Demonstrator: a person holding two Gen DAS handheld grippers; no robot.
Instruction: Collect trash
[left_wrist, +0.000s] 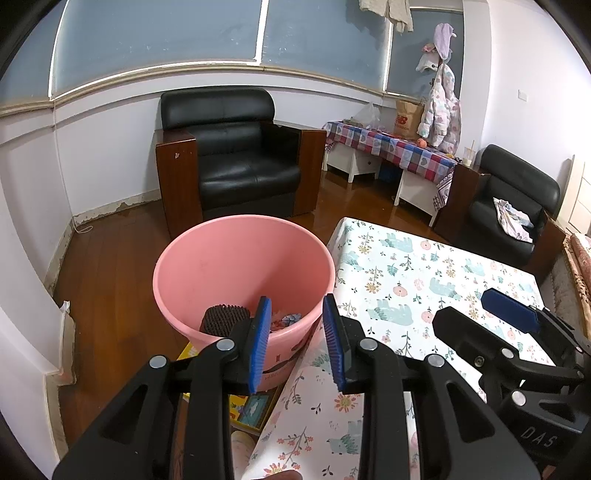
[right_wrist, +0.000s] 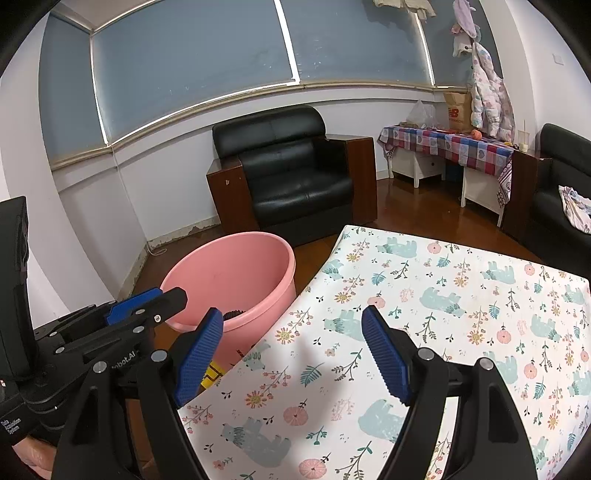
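Observation:
A pink bucket (left_wrist: 221, 258) stands on the wooden floor against the left edge of the table (left_wrist: 424, 266), which has a floral cloth. In its bottom lie a dark brown ridged object (left_wrist: 223, 317) and crumpled coloured scraps (left_wrist: 286, 319). My left gripper (left_wrist: 295, 338) hovers open over the bucket's near rim, nothing between its blue pads. My right gripper (right_wrist: 291, 356) is open above the table's near left part, empty, its left finger (right_wrist: 199, 362) over the bucket (right_wrist: 236, 269) edge. Each gripper appears in the other's view: the right gripper (left_wrist: 476, 321) and the left gripper (right_wrist: 147, 304).
A black leather armchair (left_wrist: 236, 158) stands behind the bucket. A low side table with checked cloth (left_wrist: 391, 147) holds bags at the back right. A second black armchair (left_wrist: 513, 206) sits beyond the table. Colourful flat items (left_wrist: 251, 406) lie on the floor under the bucket.

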